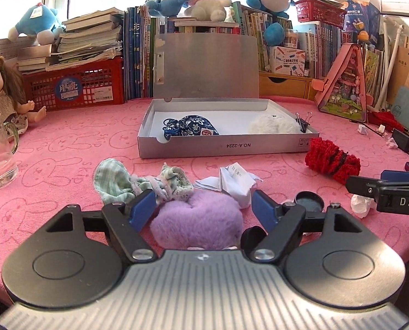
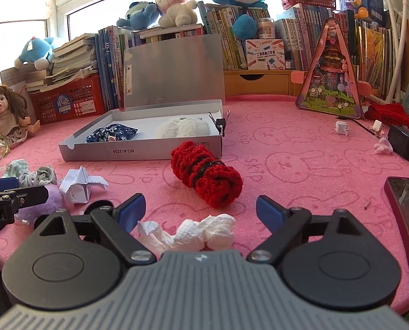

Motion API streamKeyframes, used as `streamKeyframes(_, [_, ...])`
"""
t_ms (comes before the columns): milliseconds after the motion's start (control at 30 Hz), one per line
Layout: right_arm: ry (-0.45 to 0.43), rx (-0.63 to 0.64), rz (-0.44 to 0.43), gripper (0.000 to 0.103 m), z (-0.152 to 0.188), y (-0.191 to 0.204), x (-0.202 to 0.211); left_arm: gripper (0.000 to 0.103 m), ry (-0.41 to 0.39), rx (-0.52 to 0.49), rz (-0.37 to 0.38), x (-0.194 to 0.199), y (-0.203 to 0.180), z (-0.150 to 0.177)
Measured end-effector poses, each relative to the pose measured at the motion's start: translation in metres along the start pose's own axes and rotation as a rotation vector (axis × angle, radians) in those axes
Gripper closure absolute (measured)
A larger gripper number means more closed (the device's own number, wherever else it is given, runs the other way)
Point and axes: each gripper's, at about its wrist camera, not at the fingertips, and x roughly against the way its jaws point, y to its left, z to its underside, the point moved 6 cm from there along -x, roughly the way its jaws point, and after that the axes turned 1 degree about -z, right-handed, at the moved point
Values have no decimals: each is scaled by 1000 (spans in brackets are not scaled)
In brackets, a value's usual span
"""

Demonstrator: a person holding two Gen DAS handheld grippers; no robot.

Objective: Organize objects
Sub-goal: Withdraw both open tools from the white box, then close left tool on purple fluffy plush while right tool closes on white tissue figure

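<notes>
**Both tools spread over loose clutter, box waiting beyond**

The left tool stands with its fingers apart around a purple fluffy pouch, not yet closed on it. The right tool is likewise spread, a crumpled tissue between its fingers. Just past the left tool lie a green cloth and folded paper; closing there might snag them. Ahead of the right tool sits a red knitted roll. Farther off, the open box on the bench holds a blue patterned bag and a white plush. The pouch's near side is hidden behind the tool body.
</notes>
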Motion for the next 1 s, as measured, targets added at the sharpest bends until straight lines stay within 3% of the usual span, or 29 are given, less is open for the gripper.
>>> streamKeyframes(433, [8, 102, -13, 17, 10, 9, 2, 21, 40, 10, -24, -13, 5, 14])
streamKeyframes(700, [35, 92, -33, 17, 17, 10, -6, 16, 86, 22, -25, -28, 3, 24])
streamKeyframes(1000, [42, 120, -20, 16, 24, 14, -13, 11, 71, -12, -35, -32, -2, 27])
